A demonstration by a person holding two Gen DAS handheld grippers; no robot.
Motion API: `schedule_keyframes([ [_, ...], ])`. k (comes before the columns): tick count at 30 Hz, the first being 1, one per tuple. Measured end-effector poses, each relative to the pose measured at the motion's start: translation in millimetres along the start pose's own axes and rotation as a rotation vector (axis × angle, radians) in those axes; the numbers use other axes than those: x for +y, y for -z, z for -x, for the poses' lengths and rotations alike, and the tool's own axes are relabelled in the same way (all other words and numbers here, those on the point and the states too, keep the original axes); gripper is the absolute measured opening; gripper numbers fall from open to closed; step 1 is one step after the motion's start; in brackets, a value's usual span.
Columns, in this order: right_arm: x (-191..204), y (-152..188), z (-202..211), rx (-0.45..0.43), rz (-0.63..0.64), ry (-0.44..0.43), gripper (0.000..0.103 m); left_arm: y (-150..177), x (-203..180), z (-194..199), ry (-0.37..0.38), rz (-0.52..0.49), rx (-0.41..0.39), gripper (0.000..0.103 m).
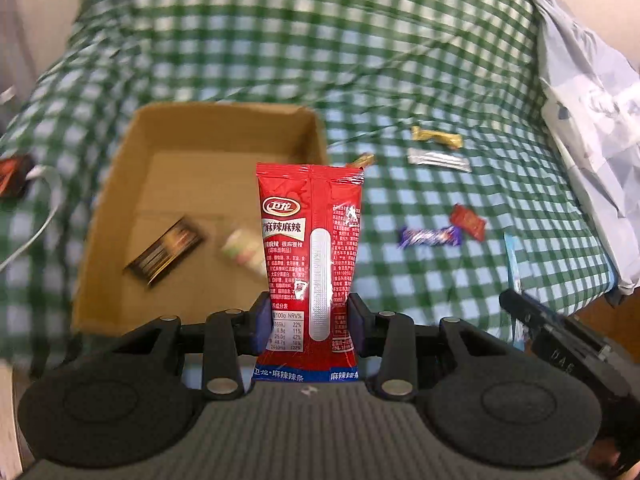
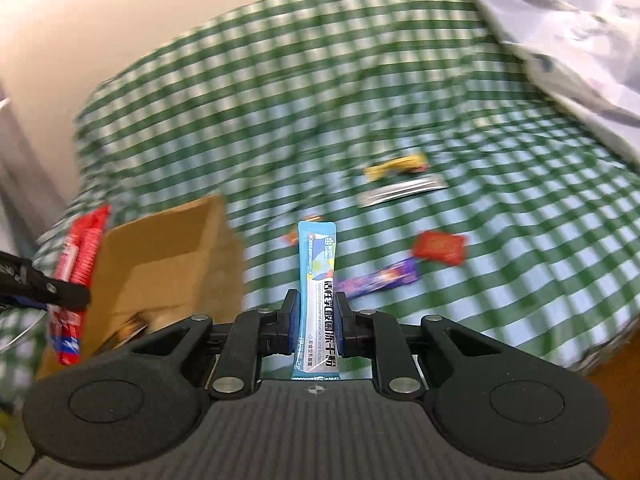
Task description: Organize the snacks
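My left gripper [image 1: 310, 322] is shut on a red snack packet [image 1: 310, 248] and holds it upright above the near right corner of an open cardboard box [image 1: 120, 184]. The box holds a dark bar [image 1: 166, 250] and a pale wrapped snack [image 1: 242, 250]. My right gripper [image 2: 316, 326] is shut on a light blue stick sachet [image 2: 318, 292], to the right of the box [image 2: 168, 256]. The red packet also shows at the left of the right wrist view [image 2: 78, 268]. Loose snacks lie on the green checked cloth: a purple bar [image 1: 430, 237], a red square packet [image 1: 468, 221], a silver sachet [image 1: 438, 160], a gold candy [image 1: 436, 137].
A pale crumpled plastic bag [image 1: 592, 120] lies along the right edge of the cloth. A dark packet [image 1: 12, 174] and a white cable [image 1: 44, 216] lie left of the box. The cloth drops off at the near right to a wooden floor [image 2: 612, 392].
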State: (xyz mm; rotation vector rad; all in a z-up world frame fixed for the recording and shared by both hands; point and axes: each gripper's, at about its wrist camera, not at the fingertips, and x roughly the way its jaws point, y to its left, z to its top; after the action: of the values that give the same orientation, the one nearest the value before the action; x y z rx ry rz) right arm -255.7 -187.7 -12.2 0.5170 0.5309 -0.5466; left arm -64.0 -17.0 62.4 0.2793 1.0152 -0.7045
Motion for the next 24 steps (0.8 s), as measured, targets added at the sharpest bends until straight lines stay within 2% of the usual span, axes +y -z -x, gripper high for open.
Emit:
schedule_keyframes([
  [5,57.1,14.8,20.1,0.037,0.07,-0.089,0.018,44.1,50.2,31.1,-0.058,0.062,-0.024,0.043],
  [10,96.5,27.3,33.5,0.064,0.134,-0.124,0.018,71.1,77.8,48.4,-0.062,0.097,-0.055,0.043],
  [17,120.8,36.2,51.0,0.059,0.185,-0.108,0.018,87.4,92.0,60.1,-0.027,0.121,-0.085,0.043],
  [24,127.4,40.5,55.9,0.054,0.212,-0.086,0.018,94.0,97.4,62.3,-0.009,0.139,-0.095,0.043],
])
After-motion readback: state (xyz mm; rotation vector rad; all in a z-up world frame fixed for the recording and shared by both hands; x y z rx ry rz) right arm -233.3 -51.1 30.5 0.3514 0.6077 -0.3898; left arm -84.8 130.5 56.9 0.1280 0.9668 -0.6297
